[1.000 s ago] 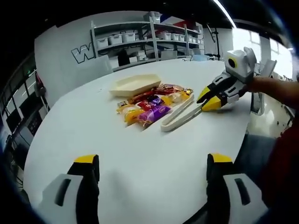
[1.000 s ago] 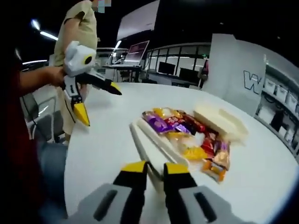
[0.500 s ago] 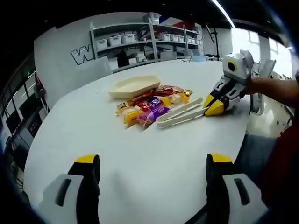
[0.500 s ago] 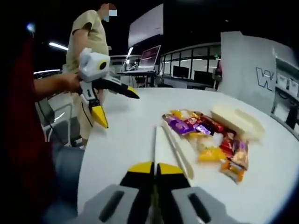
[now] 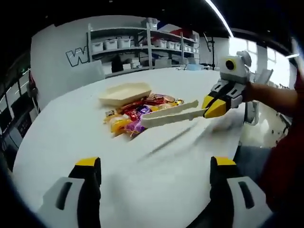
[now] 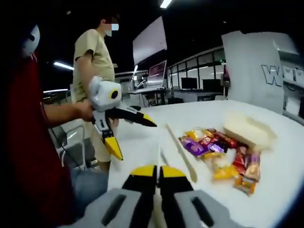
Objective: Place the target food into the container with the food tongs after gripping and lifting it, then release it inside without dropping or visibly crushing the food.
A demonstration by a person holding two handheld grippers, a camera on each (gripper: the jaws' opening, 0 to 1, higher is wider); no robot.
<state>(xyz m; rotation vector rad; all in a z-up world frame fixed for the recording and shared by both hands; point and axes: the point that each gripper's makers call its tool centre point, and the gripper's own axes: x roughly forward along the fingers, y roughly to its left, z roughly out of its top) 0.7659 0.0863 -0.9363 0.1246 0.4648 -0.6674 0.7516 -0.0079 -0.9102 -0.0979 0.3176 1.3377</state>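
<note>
The heap of small foil-wrapped snacks in red, purple, orange and yellow (image 5: 135, 114) (image 6: 221, 154) lies on my round white desk (image 5: 71, 142) (image 6: 142, 142), touching the near edge of the shallow cream boat-shaped tray (image 5: 124, 93) (image 6: 249, 132) that sits just beyond it in the left gripper view. My right tool (image 5: 212, 105) (image 6: 151, 172) is clenched on the handle end of the long cream plastic food tongs (image 5: 168, 114) (image 6: 179, 152), yellow tips pressed together around it. In the left gripper view the tongs stand clear of the desk, roughly level, with their free ends over the near side of the snack heap and a blurred shadow on the desk below them. In the right gripper view the two tong arms run forward from my jaws and spread slightly apart toward the wrappers. My left tool (image 5: 156, 166) (image 6: 128, 135) is released, its yellow-tipped jaws wide apart and gripping nothing, held over the desk edge well apart from the snacks. Behind it in the right gripper view a person in a beige shirt (image 6: 92, 52) stands beside the desk.
</note>
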